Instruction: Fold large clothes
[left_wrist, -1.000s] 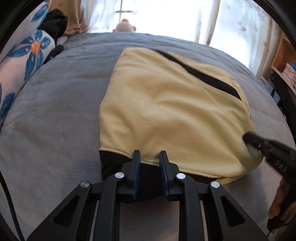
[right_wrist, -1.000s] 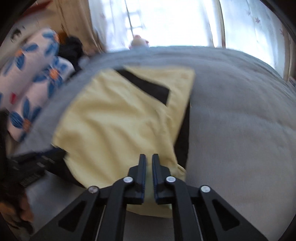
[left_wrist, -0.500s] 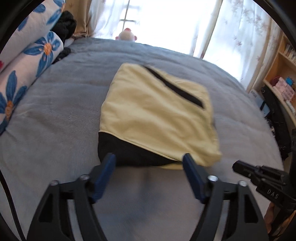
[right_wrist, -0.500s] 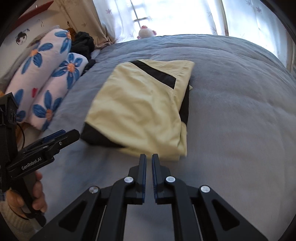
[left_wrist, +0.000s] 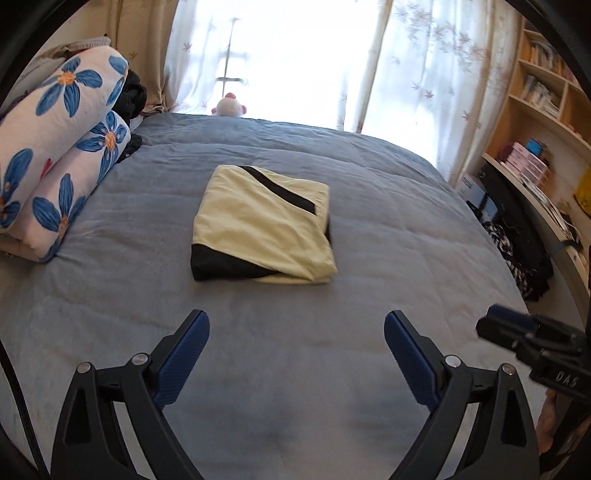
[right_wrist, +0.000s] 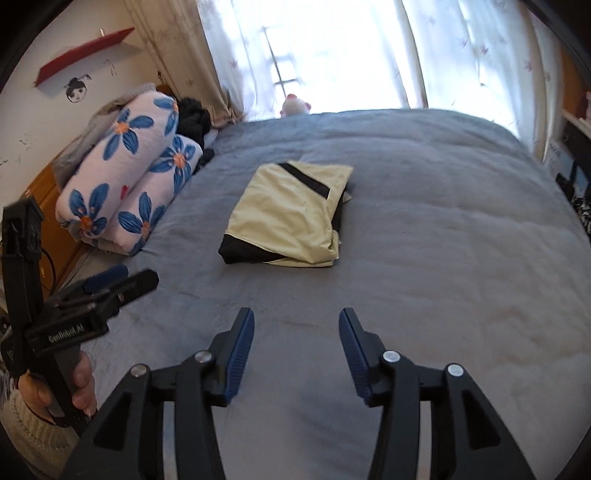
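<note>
Folded garment (left_wrist: 260, 225) on bed (left_wrist: 388, 206), well beyond both empty jaws

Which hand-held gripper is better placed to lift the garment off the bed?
Probably left: the left hand-held gripper is wide open and faces the garment squarely; the right sits half-open.

we see the folded yellow-and-black garment (right_wrist: 291, 214) flat on the grey-blue bedspread (right_wrist: 443, 258), our right gripper (right_wrist: 296, 343) empty, jaws just opening.
</note>
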